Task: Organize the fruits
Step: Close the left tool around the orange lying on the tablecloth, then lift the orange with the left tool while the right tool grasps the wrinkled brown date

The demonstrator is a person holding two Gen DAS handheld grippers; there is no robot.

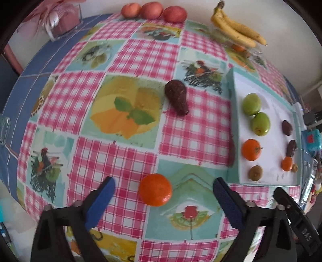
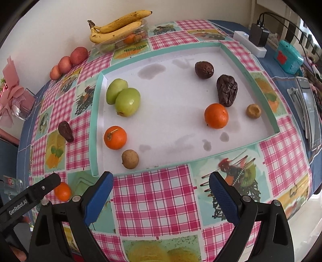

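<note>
hovering over a loose tangerine beside the fruit tray

left wrist view: the left gripper (image 1: 164,188) stands wide open with its blue pads apart, and a tangerine (image 1: 155,189) lies on the checked tablecloth (image 1: 128,157) between them, touched by neither pad. further up the cloth lies a dark wrinkled date (image 1: 177,97), alone. to the right sits the shallow white tray (image 1: 234,125) with a mint rim, holding two green fruits (image 1: 256,114) touching each other, an orange one, small brown ones and dark dates. at the far edge by the wall are three reddish fruits (image 1: 154,11) in a row and a bunch of bananas (image 1: 235,28) resting on a clear plastic box.

right wrist view: the right gripper (image 2: 161,185) is also wide open and holds nothing; only tablecloth lies between its pads, just short of the tray's near rim. in the tray, two green fruits (image 2: 123,98) sit at the left, a tangerine with a stem (image 2: 115,137) and a small brown round fruit (image 2: 130,159) near the front left corner, and another tangerine (image 2: 216,115) touches a wrinkled date (image 2: 227,93) at the right. the left gripper's black arm shows at lower left, over the loose tangerine.
</note>
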